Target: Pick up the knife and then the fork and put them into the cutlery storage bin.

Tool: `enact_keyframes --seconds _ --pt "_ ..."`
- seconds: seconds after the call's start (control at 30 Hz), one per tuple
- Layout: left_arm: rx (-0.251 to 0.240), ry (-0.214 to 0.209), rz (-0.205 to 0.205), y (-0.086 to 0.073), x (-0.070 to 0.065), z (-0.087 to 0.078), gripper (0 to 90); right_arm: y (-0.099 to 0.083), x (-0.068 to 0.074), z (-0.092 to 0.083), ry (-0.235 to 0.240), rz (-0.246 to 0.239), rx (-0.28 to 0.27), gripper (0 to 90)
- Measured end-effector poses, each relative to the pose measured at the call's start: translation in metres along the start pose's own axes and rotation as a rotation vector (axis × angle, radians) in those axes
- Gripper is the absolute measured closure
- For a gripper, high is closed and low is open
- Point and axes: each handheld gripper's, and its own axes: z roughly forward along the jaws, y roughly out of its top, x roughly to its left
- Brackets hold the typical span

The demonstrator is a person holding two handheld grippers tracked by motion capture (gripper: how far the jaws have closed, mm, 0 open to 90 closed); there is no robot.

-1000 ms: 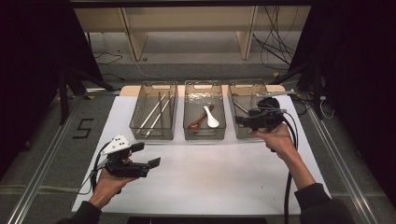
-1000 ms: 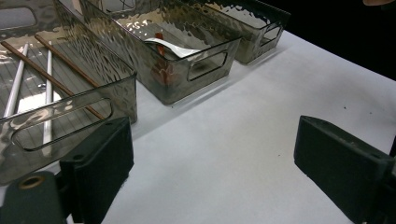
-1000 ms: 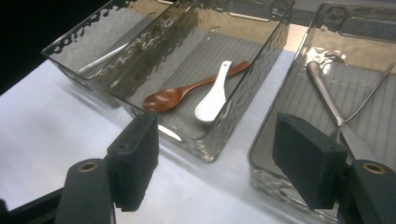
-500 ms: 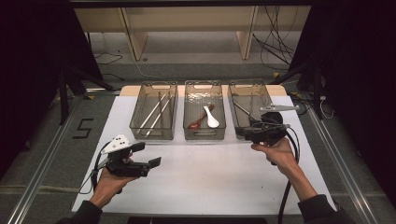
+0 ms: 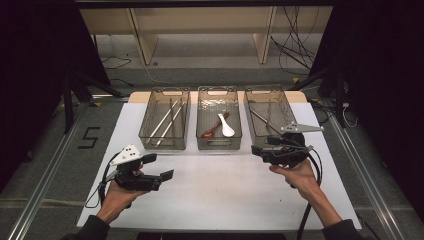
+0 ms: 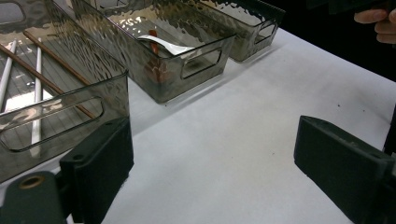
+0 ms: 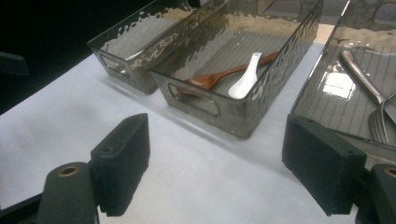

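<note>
Near edge of the white mat (image 5: 220,200): left gripper (image 5: 167,175) and right gripper (image 5: 256,150) both gaping, nothing held, right jaws just widened. Farther back, three bins: chopsticks (image 5: 165,122) left, spoons (image 5: 220,126) middle, forks (image 5: 267,120) right. Sorting apparently finished; nothing loose left.

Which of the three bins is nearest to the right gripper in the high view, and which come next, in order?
From the right gripper:
1. The right bin, holding metal cutlery, just behind the gripper.
2. The middle bin, with a white spoon and a wooden spoon, further left.
3. The left bin, with chopsticks, farthest left.
</note>
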Motion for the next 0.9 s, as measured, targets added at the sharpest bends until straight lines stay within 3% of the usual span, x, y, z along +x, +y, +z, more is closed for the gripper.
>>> enact_keyframes --seconds 0.3,0.9 --pt "0.002 -0.009 -0.007 0.0 -0.002 0.001 11.2 -0.015 0.007 -0.01 0.005 -0.017 -0.042 24.0" --pt "-0.002 -0.032 -0.028 -0.001 -0.004 -0.002 11.3 -0.048 0.019 -0.021 0.012 -0.043 -0.078 21.2"
